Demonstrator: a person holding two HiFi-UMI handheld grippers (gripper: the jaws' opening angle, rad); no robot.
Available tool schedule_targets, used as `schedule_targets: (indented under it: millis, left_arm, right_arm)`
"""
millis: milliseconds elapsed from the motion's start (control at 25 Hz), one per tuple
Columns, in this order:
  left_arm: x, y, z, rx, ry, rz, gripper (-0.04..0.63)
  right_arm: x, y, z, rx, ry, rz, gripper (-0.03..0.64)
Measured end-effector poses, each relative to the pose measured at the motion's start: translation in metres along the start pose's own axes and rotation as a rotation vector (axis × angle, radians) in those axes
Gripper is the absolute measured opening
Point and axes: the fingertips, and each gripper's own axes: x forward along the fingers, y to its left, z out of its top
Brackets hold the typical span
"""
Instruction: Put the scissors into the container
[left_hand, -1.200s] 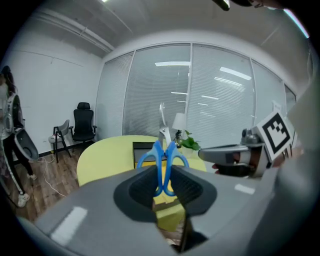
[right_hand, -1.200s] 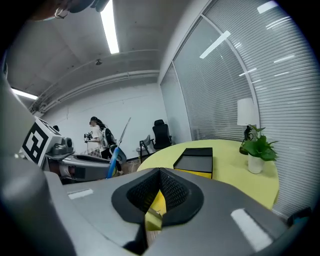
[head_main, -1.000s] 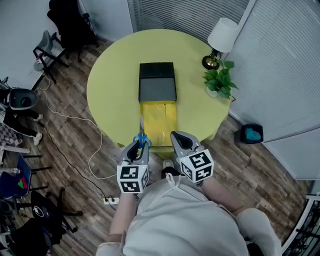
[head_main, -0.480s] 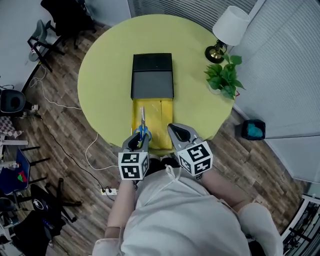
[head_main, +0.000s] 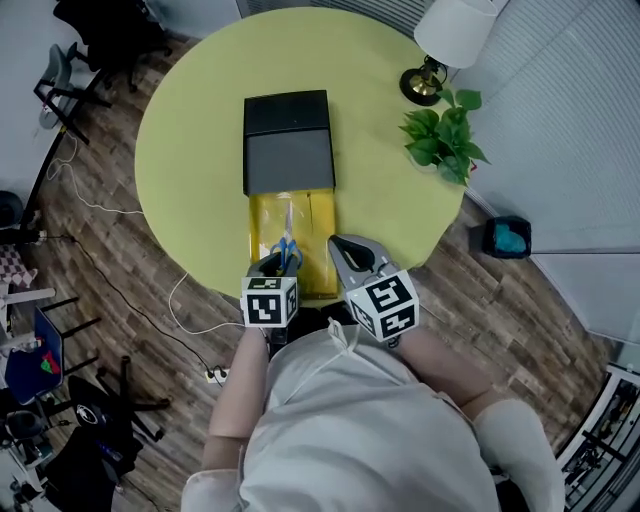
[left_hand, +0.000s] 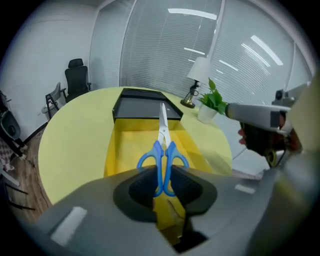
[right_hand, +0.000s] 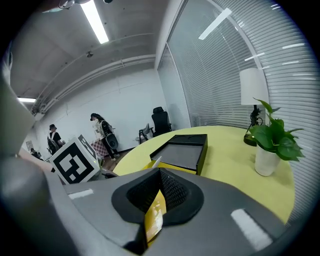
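Scissors gripped over the yellow container.
Head view: one pair of scissors (head_main: 287, 240) juts from the left gripper (head_main: 274, 266) above the single yellow container (head_main: 318, 226) on the counter (head_main: 190, 160). Left gripper view: jaws clenched on the blue handles, blades pointing forward. Right gripper view: the right gripper (right_hand: 156, 205) has its jaws nearly together, pinching the container's yellow edge.

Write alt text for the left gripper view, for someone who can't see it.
The left gripper holds blue-handled scissors by the handles, blades pointing away toward a black container on a round yellow-green table. A yellow bag lies below the scissors, in front of the container; a lamp and a potted plant stand at the table's far right.
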Motion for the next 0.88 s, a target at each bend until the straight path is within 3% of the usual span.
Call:
schedule_targets:
  millis: [480,880]
  left_arm:
    - [0.044,0.009,-0.029,-0.02,0.231,-0.01,0.084]
    - [0.044,0.006,-0.028,-0.026,0.233,-0.046,0.095]
  right_arm:
    - [0.017,-0.009,-0.008,0.008,0.042,-0.017,-0.002]
    - [0.015,-0.012,-0.005,0.006,0.037,-0.026,-0.002]
